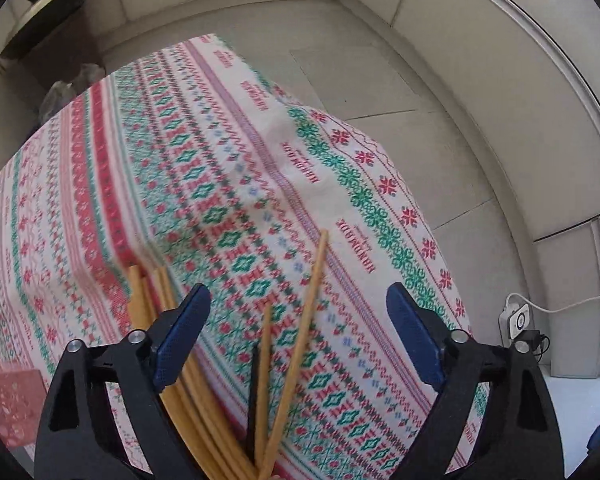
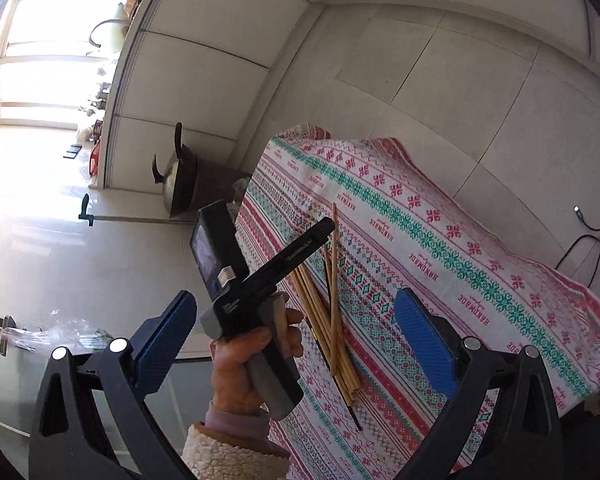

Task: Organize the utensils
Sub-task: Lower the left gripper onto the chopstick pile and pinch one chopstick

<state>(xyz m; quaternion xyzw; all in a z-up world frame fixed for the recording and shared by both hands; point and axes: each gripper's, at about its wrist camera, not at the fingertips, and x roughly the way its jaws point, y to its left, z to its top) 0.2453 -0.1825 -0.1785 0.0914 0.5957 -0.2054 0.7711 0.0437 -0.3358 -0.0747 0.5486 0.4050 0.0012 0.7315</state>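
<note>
Patterned red-green-white knitted tablecloth [image 1: 228, 184], pale tiled floor [image 1: 400, 92].
Left gripper [image 1: 298, 316] jaws apart above tan wooden chopsticks [image 1: 300, 344] on cloth, touching none; right gripper [image 2: 296, 320] apart, empty.

Window [image 2: 40, 52] glare, blurred tablecloth [image 1: 220, 200], fisheye-bent edges.

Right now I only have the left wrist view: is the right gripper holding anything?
Observer: No. The right gripper is open and empty, short of the chopsticks.
Operator: I see something dark among them. What is it?
Observer: One dark stick, its end poking out of the pale bundle toward the camera.
Operator: Who holds the left gripper?
Observer: A hand with a fleece cuff.
</note>
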